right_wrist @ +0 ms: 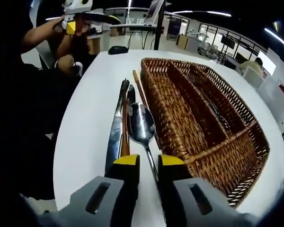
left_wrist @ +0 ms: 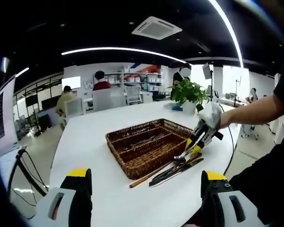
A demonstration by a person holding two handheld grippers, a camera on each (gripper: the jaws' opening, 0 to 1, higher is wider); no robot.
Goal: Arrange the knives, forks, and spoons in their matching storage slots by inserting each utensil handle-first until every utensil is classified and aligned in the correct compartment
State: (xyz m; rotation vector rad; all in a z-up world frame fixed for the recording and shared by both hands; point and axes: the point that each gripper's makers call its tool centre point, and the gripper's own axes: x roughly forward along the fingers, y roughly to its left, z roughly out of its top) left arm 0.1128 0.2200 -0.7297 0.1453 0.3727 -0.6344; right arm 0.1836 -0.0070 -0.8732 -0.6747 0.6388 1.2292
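A brown wicker basket (left_wrist: 146, 163) with long compartments stands mid-table, and forks (left_wrist: 149, 140) lie in one of its slots. My left gripper (left_wrist: 146, 176) hangs open above the near table edge, well short of the basket. Beside the basket's right end a pile of knives and wood-handled utensils (left_wrist: 173, 171) lies on the table. Over that pile my right gripper (left_wrist: 195, 144) is shut on a spoon (left_wrist: 181, 157). In the right gripper view, the spoon (right_wrist: 141, 124) points bowl-forward from my right gripper (right_wrist: 149, 161), above a knife (right_wrist: 114, 137) and next to the basket (right_wrist: 213, 158).
The white table (left_wrist: 90, 142) has bare room left of the basket. A potted plant (left_wrist: 188, 92) stands at its far end. People sit at desks behind. A person's arm (left_wrist: 255, 111) reaches in from the right. A small black object (right_wrist: 117, 48) lies near the table's far edge.
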